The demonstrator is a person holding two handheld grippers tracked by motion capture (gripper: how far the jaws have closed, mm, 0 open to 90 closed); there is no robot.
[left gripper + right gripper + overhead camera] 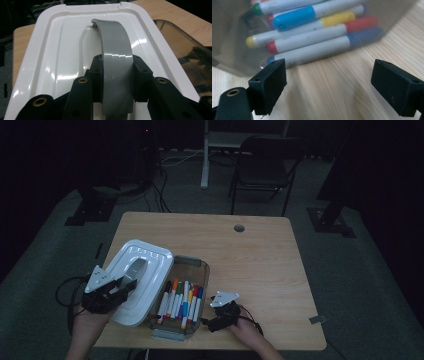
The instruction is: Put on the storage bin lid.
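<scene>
Worktop: dim room, clear bin of markers.
Left gripper: clamped on lid handle.
Right gripper: jaws apart, holding nothing.
Risk: tilted lid slips, knocks bin.

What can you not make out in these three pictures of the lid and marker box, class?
- Lid underside: high view, faces down.
- Handle lower end: left gripper view, cut off by bottom edge.
- Marker labels: right gripper view, blurred through the box wall.
- Far room: high view, too dark.
</scene>
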